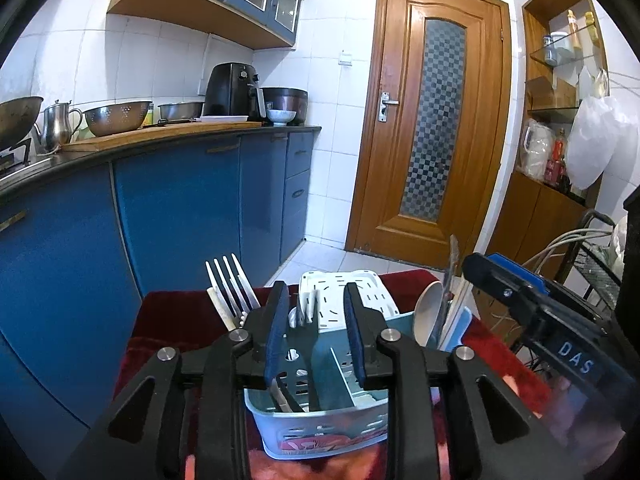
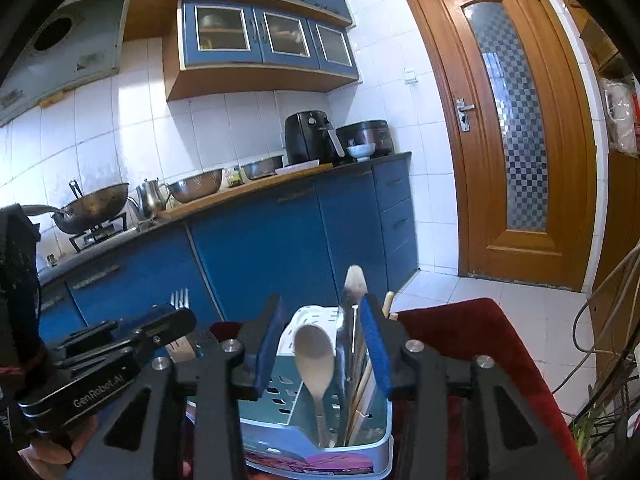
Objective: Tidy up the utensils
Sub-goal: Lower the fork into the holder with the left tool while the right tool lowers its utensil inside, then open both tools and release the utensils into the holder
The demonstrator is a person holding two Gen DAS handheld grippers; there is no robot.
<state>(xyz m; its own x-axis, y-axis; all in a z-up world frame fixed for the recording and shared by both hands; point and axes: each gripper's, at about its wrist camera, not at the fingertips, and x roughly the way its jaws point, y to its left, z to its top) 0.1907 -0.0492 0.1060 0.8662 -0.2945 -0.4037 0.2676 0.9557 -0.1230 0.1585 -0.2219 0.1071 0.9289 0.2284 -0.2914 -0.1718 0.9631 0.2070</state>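
Observation:
A light blue utensil caddy [image 1: 320, 424] with dividers stands on a red cloth [image 1: 168, 320]. A white fork [image 1: 230, 284] and pale sticks stand in its left compartment, a wooden spoon [image 1: 428, 312] and a metal knife on its right. My left gripper [image 1: 318, 312] is open and empty just above the caddy. In the right wrist view the caddy [image 2: 316, 440] holds the wooden spoon [image 2: 316, 356], a metal knife [image 2: 354, 284] and chopsticks. My right gripper [image 2: 322, 332] is open and empty above them. A white slotted holder [image 1: 344, 292] lies behind the caddy.
Blue kitchen cabinets [image 1: 180, 208] run along the left with a counter holding bowls, a kettle and an air fryer [image 1: 232, 90]. A wooden door [image 1: 432, 120] stands ahead. Cables and a wire rack [image 1: 592, 264] are on the right.

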